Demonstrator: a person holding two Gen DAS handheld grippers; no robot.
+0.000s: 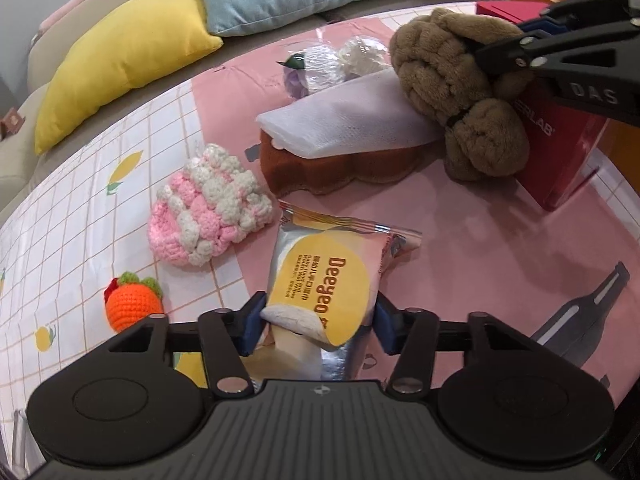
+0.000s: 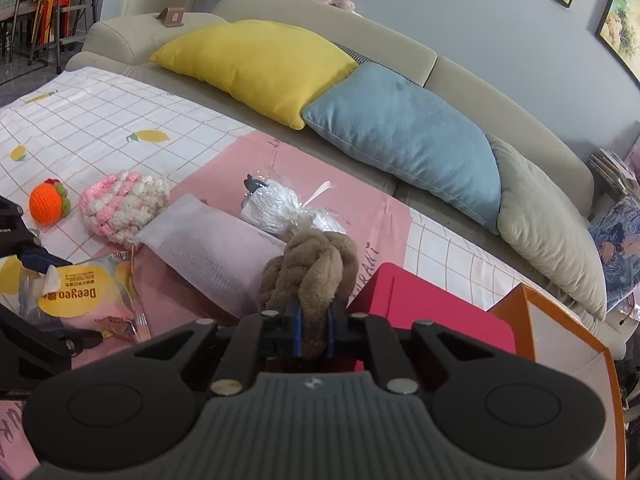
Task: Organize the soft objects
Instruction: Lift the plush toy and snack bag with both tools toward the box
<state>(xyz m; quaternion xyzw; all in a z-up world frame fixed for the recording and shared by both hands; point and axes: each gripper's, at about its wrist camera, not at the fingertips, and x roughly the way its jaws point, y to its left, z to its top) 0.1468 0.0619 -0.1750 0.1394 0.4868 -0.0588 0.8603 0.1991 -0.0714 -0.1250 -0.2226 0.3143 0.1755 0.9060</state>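
Now | left gripper clamping wipes pack | right gripper clenched on brown knotted plush, above red box

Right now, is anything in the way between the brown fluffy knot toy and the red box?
Nothing visible is. The right gripper is shut on the brown knot toy, which hangs just beside the red box. The white mesh pouch sits on the toy's other side, away from the box.

Brown plush knot, yellow-labelled wipes
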